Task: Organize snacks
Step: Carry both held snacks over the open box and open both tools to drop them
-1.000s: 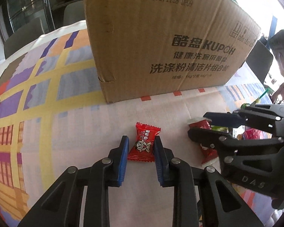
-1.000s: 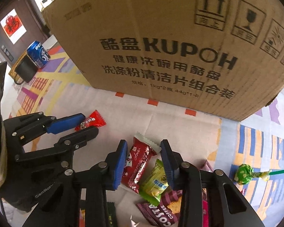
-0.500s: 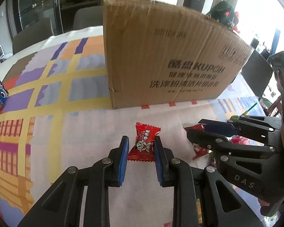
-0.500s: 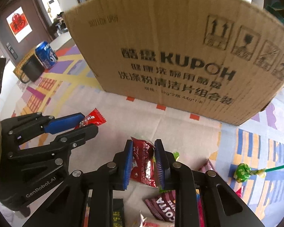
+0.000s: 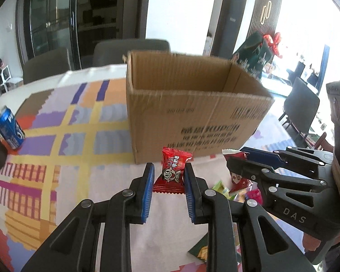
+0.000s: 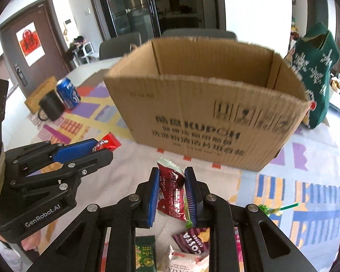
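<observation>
Stood open-topped on the patterned tablecloth [image 5: 63, 122]: a corrugated cardboard box [image 5: 192, 115], brown, print blurred. Held raised before its near wall, side by side, both tools. Pinched between the blue ribbed pads of the left gripper [image 5: 168, 179]: a glossy red candy packet [image 5: 172, 172], crimped at both ends. Clamped in the right gripper [image 6: 171, 187]: a crinkled dark-red snack wrapper [image 6: 171, 192], upright, above loose packets.
</observation>
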Available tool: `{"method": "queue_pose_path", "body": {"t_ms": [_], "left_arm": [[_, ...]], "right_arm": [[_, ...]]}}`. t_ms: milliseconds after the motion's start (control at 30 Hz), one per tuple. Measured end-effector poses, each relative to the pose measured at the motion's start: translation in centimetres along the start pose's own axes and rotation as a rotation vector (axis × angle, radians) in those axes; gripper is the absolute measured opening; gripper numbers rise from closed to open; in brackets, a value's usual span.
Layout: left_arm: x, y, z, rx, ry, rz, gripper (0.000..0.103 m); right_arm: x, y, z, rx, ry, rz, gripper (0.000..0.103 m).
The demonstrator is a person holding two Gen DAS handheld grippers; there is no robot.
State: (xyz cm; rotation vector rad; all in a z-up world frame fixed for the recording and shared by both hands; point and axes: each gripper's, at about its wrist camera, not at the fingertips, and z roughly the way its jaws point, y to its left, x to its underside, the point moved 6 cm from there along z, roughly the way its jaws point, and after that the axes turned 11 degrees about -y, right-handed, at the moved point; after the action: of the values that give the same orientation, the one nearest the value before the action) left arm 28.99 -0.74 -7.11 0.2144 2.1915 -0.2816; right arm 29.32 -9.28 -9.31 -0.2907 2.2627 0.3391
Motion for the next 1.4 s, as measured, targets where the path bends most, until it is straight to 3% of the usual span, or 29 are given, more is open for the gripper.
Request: {"method": "queue_pose_path", "body": {"t_ms": [667, 967, 1400], "left_arm": [[-9.0, -2.3, -2.0, 0.003, -0.169, 0.036, 0.026], [-11.4, -2.1, -0.5, 0.000, -0.174, 0.045, 0.026], [-12.7, -1.7, 3.7, -0.015, -0.118, 0.049, 0.026]], "right_arm": [[-9.2, -2.1, -6.9, 0.042, -0.246, -0.006, 0.023], [-12.4, -3.1, -6.8, 0.055, -0.283, -0.012, 0.023], [-13.9, -5.1, -3.8, 0.062, -0.260, -0.008, 0.024]]}}
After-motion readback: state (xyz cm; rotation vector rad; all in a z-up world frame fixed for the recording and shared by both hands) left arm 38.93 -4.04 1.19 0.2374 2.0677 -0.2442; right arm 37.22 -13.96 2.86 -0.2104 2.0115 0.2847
